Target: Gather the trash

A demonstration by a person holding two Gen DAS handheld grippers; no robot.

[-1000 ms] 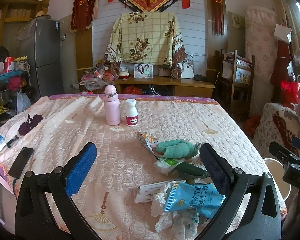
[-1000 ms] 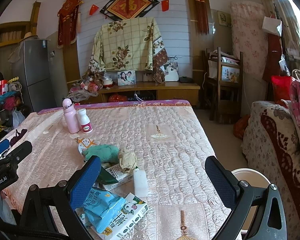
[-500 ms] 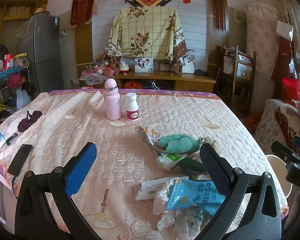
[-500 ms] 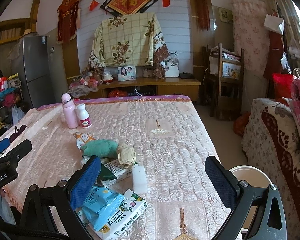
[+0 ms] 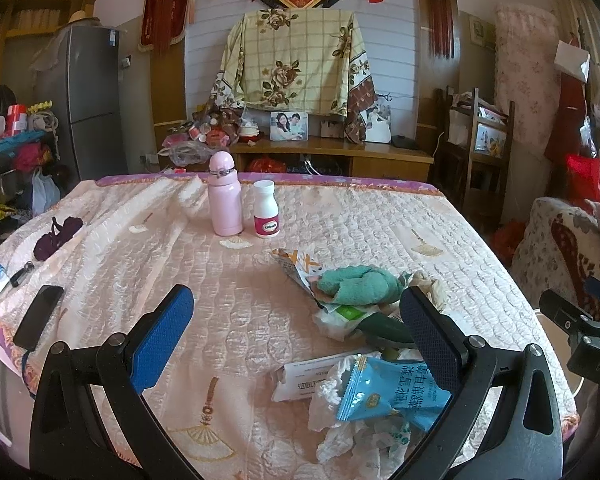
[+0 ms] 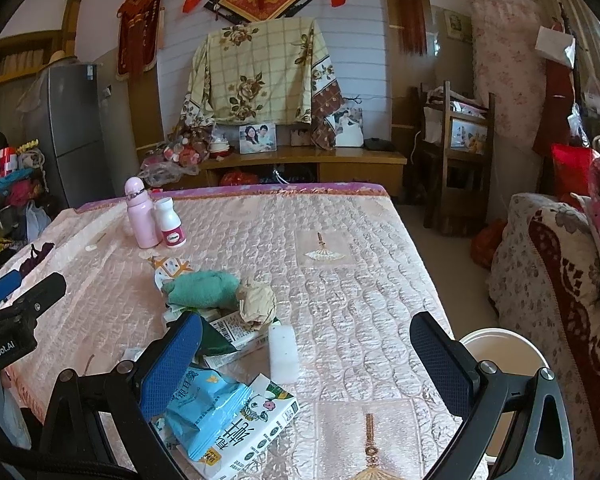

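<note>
On the near right part of the table [image 5: 228, 280], a heap of trash lies partly behind the left gripper [image 5: 296, 340], whose right finger hides part of a dark green wrapper [image 5: 384, 326]. Low in the right wrist view, a milk carton [image 6: 252, 436] is cut off by the right gripper [image 6: 306, 354] and its print is only partly readable. Both grippers hang above the table with jaws spread wide, holding nothing.

The heap holds a blue snack packet [image 5: 388, 392] over crumpled white tissue [image 5: 340, 412], a rolled green cloth [image 5: 356, 284], a balled brown paper [image 6: 258, 300] touching the cloth, and a white block [image 6: 283, 354] just beside the carton. A white bin [image 6: 500, 344] stands on the floor past the table's right edge.

A pale pink quilted cover spreads across the table. A pink bottle [image 5: 224, 194] and a white pill bottle [image 5: 266, 216] stand side by side, well apart from the heap; a black phone [image 5: 38, 316] lies near the left edge. Behind, a floral cloth [image 5: 296, 60] hangs over a wooden cabinet [image 5: 332, 156], and a grey fridge [image 5: 88, 100] stands at the left.
</note>
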